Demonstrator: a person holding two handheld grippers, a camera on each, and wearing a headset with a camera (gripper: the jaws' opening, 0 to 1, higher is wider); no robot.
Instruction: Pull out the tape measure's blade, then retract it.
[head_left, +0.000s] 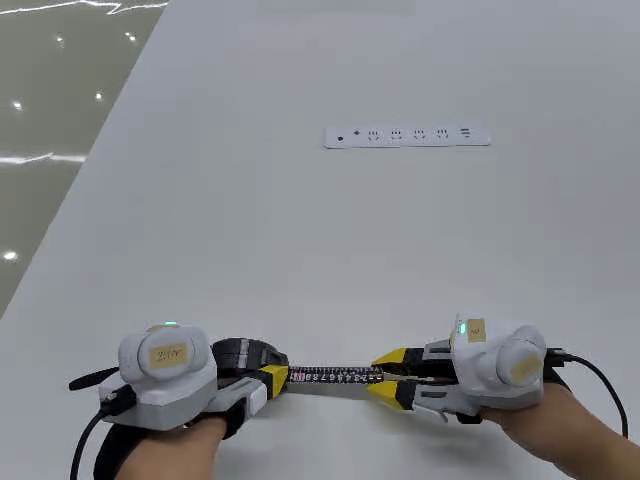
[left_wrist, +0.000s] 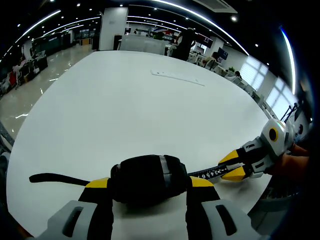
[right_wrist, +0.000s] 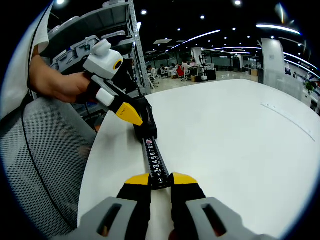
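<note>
Black tape measure (head_left: 243, 356) pinched in left tongs (left_wrist: 149, 184), its blade (right_wrist: 152, 155) pinched by right tongs (right_wrist: 160, 180)

I work at a wide, matte white tabletop (head_left: 300, 230) with a flat white power strip (head_left: 407, 136) lying toward its far side. To my left, a glossy grey floor (head_left: 50, 120) mirrors the long white ceiling light strips (left_wrist: 200, 17). Grey metal shelving (right_wrist: 100, 20) and a grey mesh chair back (right_wrist: 45, 165) stand close by. Bright windows (left_wrist: 260, 75) line one wall.
</note>
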